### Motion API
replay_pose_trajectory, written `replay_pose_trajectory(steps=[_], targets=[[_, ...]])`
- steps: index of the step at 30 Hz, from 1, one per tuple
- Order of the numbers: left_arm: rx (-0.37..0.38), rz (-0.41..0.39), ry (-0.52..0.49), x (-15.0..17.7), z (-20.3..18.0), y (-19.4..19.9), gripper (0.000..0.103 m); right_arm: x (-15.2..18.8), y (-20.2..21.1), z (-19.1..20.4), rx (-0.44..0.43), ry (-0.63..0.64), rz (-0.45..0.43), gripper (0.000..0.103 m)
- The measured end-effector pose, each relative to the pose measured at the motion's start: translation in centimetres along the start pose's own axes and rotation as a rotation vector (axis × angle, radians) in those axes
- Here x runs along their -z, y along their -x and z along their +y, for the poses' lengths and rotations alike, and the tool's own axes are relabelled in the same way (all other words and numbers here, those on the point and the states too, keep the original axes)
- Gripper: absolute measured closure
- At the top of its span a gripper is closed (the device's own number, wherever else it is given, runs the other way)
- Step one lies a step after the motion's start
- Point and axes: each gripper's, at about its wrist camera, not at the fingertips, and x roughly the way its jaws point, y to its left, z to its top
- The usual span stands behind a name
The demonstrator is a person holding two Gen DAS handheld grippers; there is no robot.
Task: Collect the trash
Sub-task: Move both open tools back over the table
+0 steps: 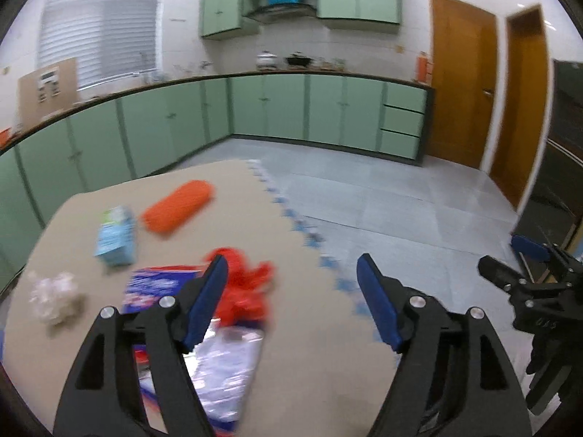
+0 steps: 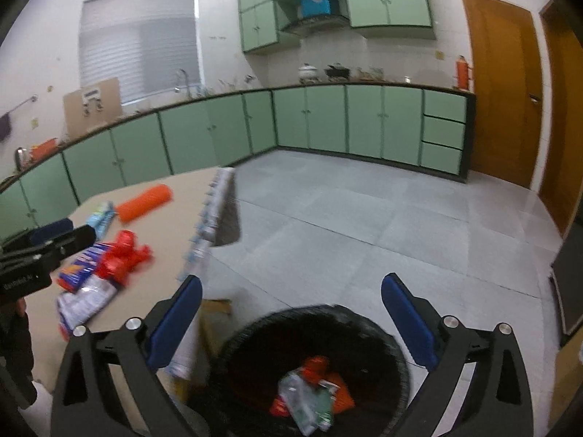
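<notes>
We find the left gripper [image 1: 291, 273] wide open and empty above the tan table [image 1: 309, 364], where a crumpled red plastic bag [image 1: 251, 284] lies. The right gripper [image 2: 291, 291], fully spread, holds nothing over the black round bin [image 2: 255, 346] containing wrappers [image 2: 309, 393].

The left gripper [image 1: 291, 302] hung over the tabletop [image 1: 298, 382], its blue-padded fingers [image 1: 207, 302] spread wide with nothing between them. Under the left finger lay a flattened blue and silver wrapper [image 1: 222, 367], and red crumpled plastic [image 1: 247, 287] lay on it. Farther off were a light blue carton [image 1: 116, 236], an orange pack [image 1: 178, 205] and a clear crumpled bag [image 1: 54, 296], all blurred. The right gripper [image 1: 510, 258] showed at the right edge, beyond the tabletop.
</notes>
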Motion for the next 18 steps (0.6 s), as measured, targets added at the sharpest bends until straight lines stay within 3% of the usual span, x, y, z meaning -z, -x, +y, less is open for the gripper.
replay_pose_trajectory(steps=[7,18], targets=[[-0.204,-0.036,0.059,0.5,7.7,2.9,0.032,-1.0,-1.6,6.8,-0.111,0.06,-0.031,0.006],[-0.421,-0.023,0.148,2.1,17.9,4.1,0.026,-2.1,-6.7,17.3,-0.225,0.164,-0.026,0.006]])
